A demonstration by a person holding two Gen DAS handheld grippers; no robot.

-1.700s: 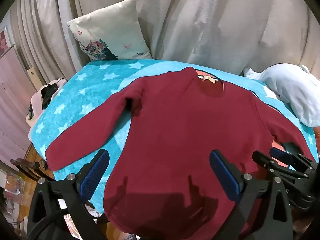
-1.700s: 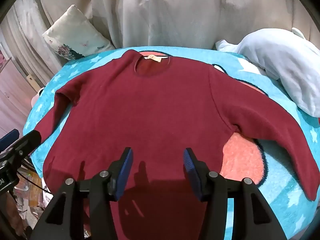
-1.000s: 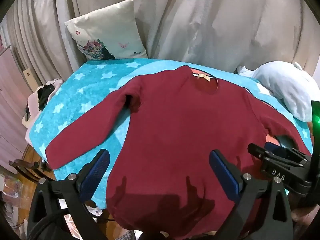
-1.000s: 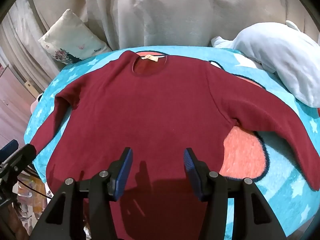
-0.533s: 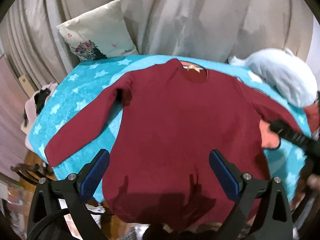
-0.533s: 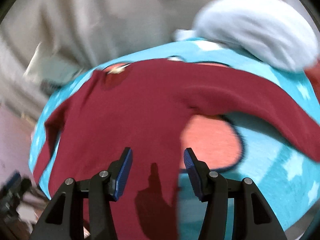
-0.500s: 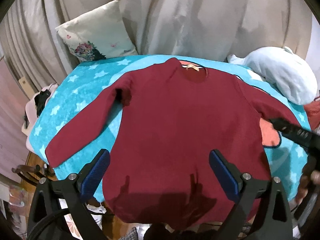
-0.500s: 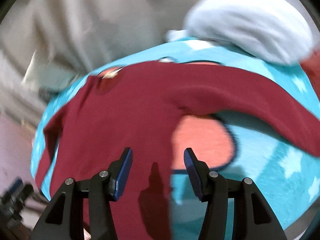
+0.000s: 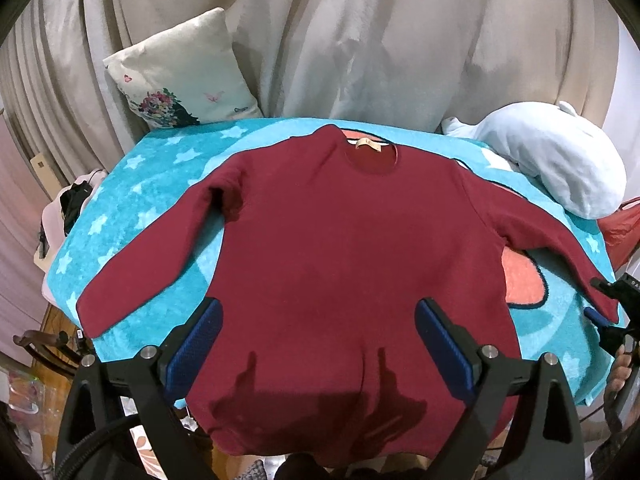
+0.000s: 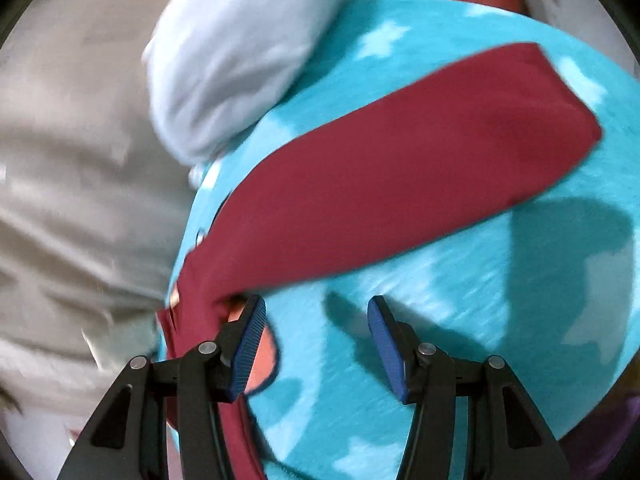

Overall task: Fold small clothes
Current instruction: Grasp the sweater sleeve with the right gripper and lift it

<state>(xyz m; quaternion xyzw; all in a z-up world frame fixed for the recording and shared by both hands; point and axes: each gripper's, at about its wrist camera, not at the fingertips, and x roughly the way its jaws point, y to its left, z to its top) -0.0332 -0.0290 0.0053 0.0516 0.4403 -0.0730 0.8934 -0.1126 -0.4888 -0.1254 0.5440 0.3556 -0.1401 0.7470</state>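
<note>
Blurred view, right gripper with blue pads spread, empty, above turquoise star blanket, maroon sweater sleeve stretching toward the blanket's far right edge, pale blue plush at its far edge

The right tongs have swung away from the sweater's hem to its right sleeve, now hovering open beside it over the blue blanket; the left tongs have pulled back slightly.

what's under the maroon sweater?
The maroon sweater lies flat on a turquoise star blanket; a coral patch of the blanket shows beside its right side. What the blanket carries under the body is hidden.
</note>
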